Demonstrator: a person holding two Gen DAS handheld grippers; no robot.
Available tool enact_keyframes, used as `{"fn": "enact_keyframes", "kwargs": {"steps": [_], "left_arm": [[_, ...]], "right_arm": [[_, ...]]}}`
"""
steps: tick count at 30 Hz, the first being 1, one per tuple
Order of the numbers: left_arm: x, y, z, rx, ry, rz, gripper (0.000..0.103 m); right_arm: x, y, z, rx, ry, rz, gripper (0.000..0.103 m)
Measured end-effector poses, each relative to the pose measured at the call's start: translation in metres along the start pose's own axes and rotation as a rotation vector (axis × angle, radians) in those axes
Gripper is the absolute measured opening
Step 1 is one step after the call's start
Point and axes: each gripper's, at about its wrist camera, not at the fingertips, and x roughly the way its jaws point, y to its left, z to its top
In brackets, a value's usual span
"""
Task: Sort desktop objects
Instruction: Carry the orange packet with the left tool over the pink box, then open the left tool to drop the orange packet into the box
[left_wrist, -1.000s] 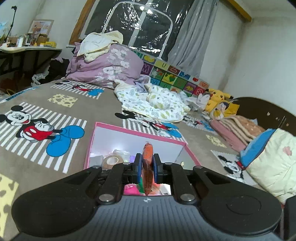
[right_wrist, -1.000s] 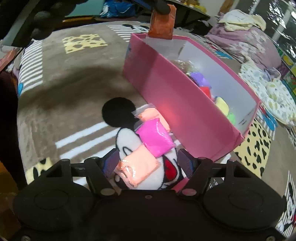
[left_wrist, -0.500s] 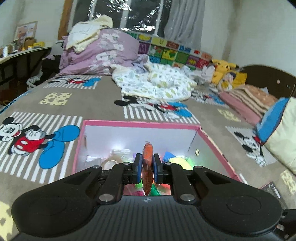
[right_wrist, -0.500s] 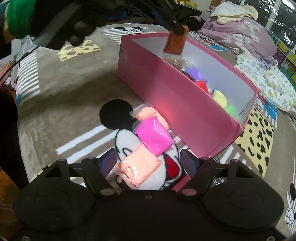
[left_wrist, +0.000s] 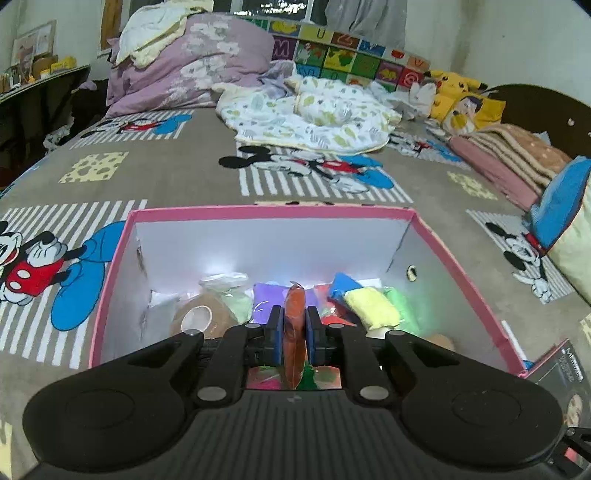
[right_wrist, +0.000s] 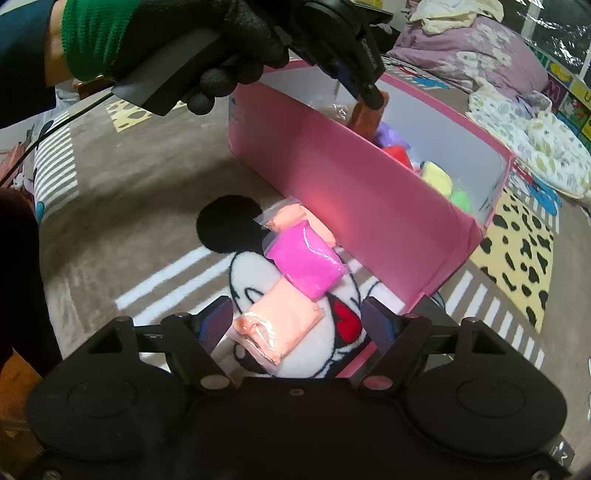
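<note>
Peach, magenta and a second peach packet (right_wrist: 280, 326) are still left on the bed between the right gripper's (right_wrist: 295, 325) just-widened, empty jaws. Beyond, an orange packet (left_wrist: 294, 317) is clamped by the left gripper (left_wrist: 294, 334) over the part-filled pink box (right_wrist: 369, 210).

Alphabet mat (left_wrist: 332, 48) tiles read M, U, Z.
</note>
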Motion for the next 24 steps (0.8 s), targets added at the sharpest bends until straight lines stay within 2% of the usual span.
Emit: {"fn": "enact_keyframes", "kwargs": {"steps": [6, 11, 22, 24], "left_arm": [[0.013, 0.004, 0.003, -0.001, 0.044, 0.02, 0.011], [0.023, 0.001, 0.005, 0.059, 0.081, 0.106, 0.011], [0.022, -0.006, 0.007, 0.133, 0.097, 0.145, 0.014], [0.018, -0.007, 0.006, 0.143, 0.089, 0.153, 0.021]], "right_arm": [[0.0, -0.004, -0.002, 0.028, -0.006, -0.009, 0.077], [0.0, -0.007, -0.004, 0.045, -0.008, -0.009, 0.078], [0.003, -0.013, -0.007, 0.08, 0.02, 0.005, 0.083], [0.0, -0.011, -0.005, 0.058, 0.019, -0.009, 0.083]]}}
